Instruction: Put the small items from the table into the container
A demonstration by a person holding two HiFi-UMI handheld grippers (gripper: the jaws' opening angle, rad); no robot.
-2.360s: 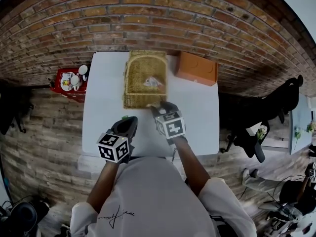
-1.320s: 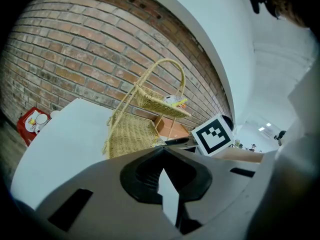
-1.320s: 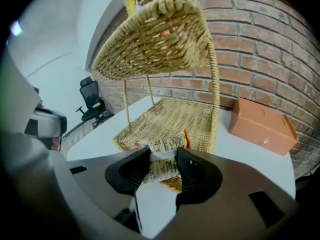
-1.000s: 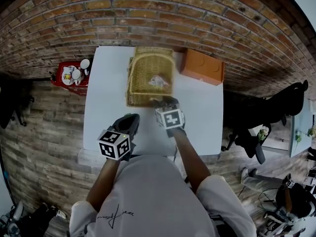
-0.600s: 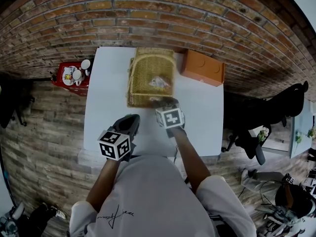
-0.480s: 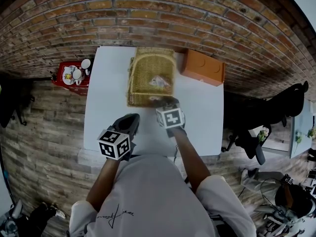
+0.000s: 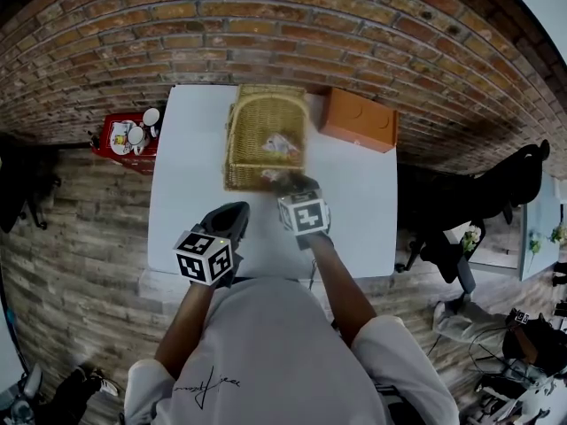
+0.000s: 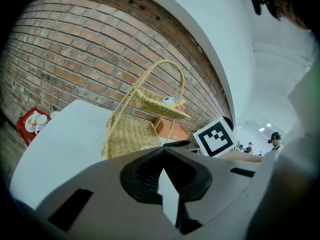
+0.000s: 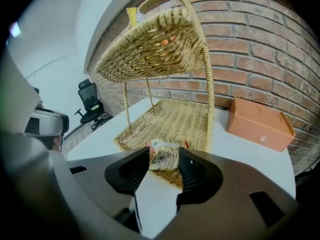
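The right gripper (image 9: pixel 164 163) pinches a small wrapped packet (image 9: pixel 162 155) between its pads, its jaws set fairly wide around it, right at the near rim of the two-tier wicker basket (image 9: pixel 176 118). To do the drop well, I judge it should carry the packet toward 12 o'clock, past the woven rim and well over the lower tray. It should then lower the packet close to the weave before spreading the jaws. Released at the rim, the packet may tip back onto the counter (image 9: pixel 243 145).

The upper tier (image 9: pixel 150 43), which already holds some small items, overhangs the tray. The thin uprights and hoop handle (image 9: pixel 206 79) flank the way in, so a low, centred approach looks safest.

The left gripper (image 8: pixel 163 151) is pressed together with nothing in it, low over the counter at 7 o'clock of the basket in the head view. An orange box (image 7: pixel 357 120) sits just beside the basket at 3 o'clock. A red tray of cups (image 7: pixel 128 142) stands beyond the counter's edge at 9 o'clock.
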